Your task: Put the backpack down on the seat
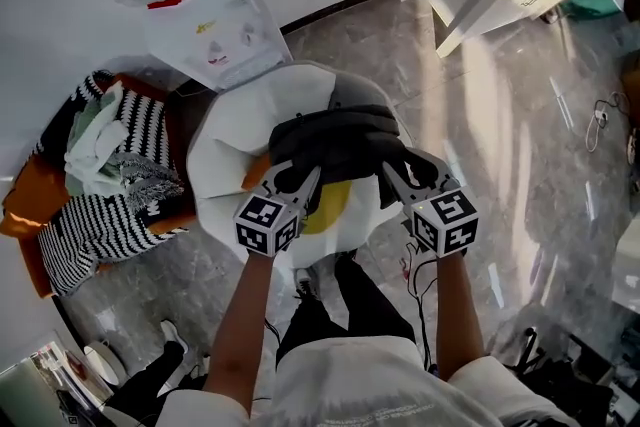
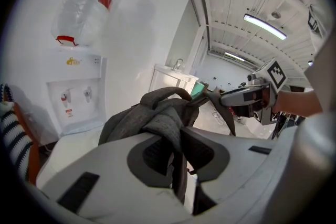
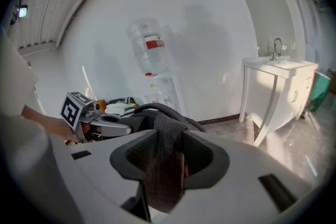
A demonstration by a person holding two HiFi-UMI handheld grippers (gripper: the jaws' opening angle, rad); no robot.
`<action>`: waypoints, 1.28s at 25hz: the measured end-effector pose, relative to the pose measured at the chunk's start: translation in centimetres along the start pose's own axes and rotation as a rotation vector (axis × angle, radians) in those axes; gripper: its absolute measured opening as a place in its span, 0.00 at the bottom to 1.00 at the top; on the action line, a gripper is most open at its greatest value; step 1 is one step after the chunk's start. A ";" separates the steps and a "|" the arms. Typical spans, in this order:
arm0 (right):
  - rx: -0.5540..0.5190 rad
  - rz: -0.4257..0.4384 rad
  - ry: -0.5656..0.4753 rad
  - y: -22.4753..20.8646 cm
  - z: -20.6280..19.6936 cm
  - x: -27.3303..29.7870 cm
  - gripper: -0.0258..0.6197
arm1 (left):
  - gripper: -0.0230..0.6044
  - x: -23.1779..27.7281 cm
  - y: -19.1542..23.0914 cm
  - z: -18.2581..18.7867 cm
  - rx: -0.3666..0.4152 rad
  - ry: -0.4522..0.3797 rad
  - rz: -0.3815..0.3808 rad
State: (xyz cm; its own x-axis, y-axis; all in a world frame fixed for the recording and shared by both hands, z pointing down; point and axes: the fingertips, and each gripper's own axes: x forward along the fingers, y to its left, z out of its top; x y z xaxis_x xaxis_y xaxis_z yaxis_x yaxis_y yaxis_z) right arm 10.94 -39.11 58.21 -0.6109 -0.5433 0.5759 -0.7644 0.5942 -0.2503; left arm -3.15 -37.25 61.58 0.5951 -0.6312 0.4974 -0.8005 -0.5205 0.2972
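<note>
the backpack (image 1: 340, 143), dark grey and bunched up, is directly over the white seat (image 1: 235, 130), on its half nearer the person. from the head view i cannot tell whether its underside already touches the seat or hangs just above it. its long axis runs left to right, across the person's front.

the left gripper (image 1: 300, 183) has its fingers (image 2: 205, 152) clenched on a fold of grey strap at the bag's left end. the right gripper (image 1: 398, 177) has its own fingers (image 3: 131, 157) grasping a similar strip at the right end. the bag sits between the two, just ahead of both tips, and neither hand is nearer than the other.

with the seat straight below, the move to come looks like a plain lowering with both hands level and no sideways carry. the load sits toward the seat's near edge, so it could tip off towards the person.

a pile of striped clothes (image 1: 100, 165) sits to the seat's left and a water dispenser (image 1: 225, 40) stands behind it.
</note>
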 end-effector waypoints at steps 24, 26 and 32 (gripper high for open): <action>0.087 -0.037 0.044 -6.8 -4.9 7.2 0.26 | 0.14 9.3 4.8 -3.9 -0.025 0.073 -0.029; 0.098 -0.044 0.045 -7.6 -5.4 7.5 0.26 | 0.14 10.3 4.8 -4.1 -0.022 0.081 -0.034; 0.095 -0.070 0.057 -10.5 -6.8 8.8 0.26 | 0.14 13.6 5.2 -3.9 -0.029 0.079 -0.034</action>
State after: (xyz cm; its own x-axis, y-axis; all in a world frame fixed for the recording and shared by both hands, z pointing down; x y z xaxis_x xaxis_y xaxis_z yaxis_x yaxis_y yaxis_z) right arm 14.97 -46.15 71.19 -0.5445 -0.5455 0.6371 -0.8226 0.4958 -0.2785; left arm 0.51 -46.27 73.01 0.6154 -0.5655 0.5491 -0.7823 -0.5232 0.3379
